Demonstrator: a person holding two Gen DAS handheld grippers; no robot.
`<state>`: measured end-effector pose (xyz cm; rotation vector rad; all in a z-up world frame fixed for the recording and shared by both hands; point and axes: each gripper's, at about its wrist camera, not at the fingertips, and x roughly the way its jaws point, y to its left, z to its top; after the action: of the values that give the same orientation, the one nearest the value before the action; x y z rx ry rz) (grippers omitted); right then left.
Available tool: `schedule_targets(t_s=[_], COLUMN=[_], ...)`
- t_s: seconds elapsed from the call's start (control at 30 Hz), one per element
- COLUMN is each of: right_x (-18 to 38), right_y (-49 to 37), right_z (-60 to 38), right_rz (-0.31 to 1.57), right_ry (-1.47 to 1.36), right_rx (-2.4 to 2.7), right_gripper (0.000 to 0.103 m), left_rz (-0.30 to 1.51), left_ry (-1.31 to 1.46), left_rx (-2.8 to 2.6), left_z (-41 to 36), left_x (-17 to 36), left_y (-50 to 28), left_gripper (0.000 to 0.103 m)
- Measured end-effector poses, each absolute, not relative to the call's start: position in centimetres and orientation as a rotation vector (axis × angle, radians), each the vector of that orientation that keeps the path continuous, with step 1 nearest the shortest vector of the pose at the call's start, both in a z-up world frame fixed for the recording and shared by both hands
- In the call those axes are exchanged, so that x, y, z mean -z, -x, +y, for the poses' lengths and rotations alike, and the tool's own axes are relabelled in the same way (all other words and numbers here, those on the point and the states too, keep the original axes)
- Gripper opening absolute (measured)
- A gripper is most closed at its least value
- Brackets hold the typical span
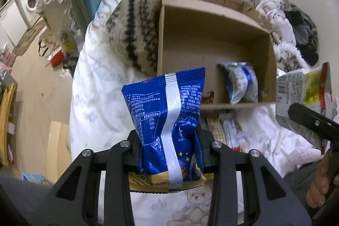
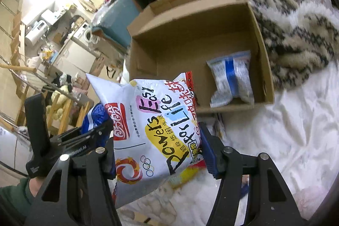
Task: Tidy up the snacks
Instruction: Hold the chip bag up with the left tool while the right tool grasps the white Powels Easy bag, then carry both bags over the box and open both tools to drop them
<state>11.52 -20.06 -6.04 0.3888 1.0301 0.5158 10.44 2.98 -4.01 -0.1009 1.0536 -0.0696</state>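
Left wrist view: item one, a glossy blue foil snack packet with a white back seam [image 1: 169,120], stood upright between the jaws of the left gripper [image 1: 169,151], which were closed on its lower half; its crimped top edge rose free ahead of the fingers. Item two, a white plastic snack bag printed with red, yellow and black lettering [image 2: 152,130], was clamped likewise in the right gripper [image 2: 157,154], jaws pressed into both sides of the bag.

Ahead of both grippers and slightly beyond their fingertips lay the open brown cardboard box [image 1: 211,35] on its side, mouth facing the tongs. Inside, in the near right corner as the left gripper saw it, rested a pale silver-and-blue snack packet [image 1: 240,82]. The remainder of the box floor showed bare.

Just before the box's near wall, below the fingertips, several flat wrapped snacks [image 1: 224,130] lay on the white teddy-print bed quilt [image 1: 95,88]. A cream-and-black patterned fleece blanket [image 1: 131,31] sat beyond and left of the left gripper, touching the box.

Handling note, as judgement: each packet wanted carrying forward over the near wall before release, the blue one to the vacant left side, the white one beside the silver packet. Grip should stay light; both bags looked air-filled and crushable. Release one at a time, since the grippers were close together.
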Motion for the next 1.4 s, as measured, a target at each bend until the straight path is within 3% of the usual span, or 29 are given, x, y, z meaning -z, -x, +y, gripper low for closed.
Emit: schedule_targets(t_s=[0.33,0.77,1.4], right_x=[3.6,9.0,10.4], right_y=[-16.2,-19.8,-20.9], right_z=[-19.7,-21.9,-21.5], right_rz=[0.964,1.061,1.093], right_ry=[-0.375,-0.456,-0.446], right_rx=[-0.442,-0.314,-0.276], right_gripper=[0.064,0.064,0.066], left_rz=[1.043,0.994,0.988], left_ry=[0.085,0.000,0.004], left_rx=[0.084,0.114,0.113], left_z=[2.3,-1.1,-1.4], left_x=[2.3,5.0,5.6], left_y=[-16.7,-19.7,-20.4], left_gripper=[0.032,0.032,0.032])
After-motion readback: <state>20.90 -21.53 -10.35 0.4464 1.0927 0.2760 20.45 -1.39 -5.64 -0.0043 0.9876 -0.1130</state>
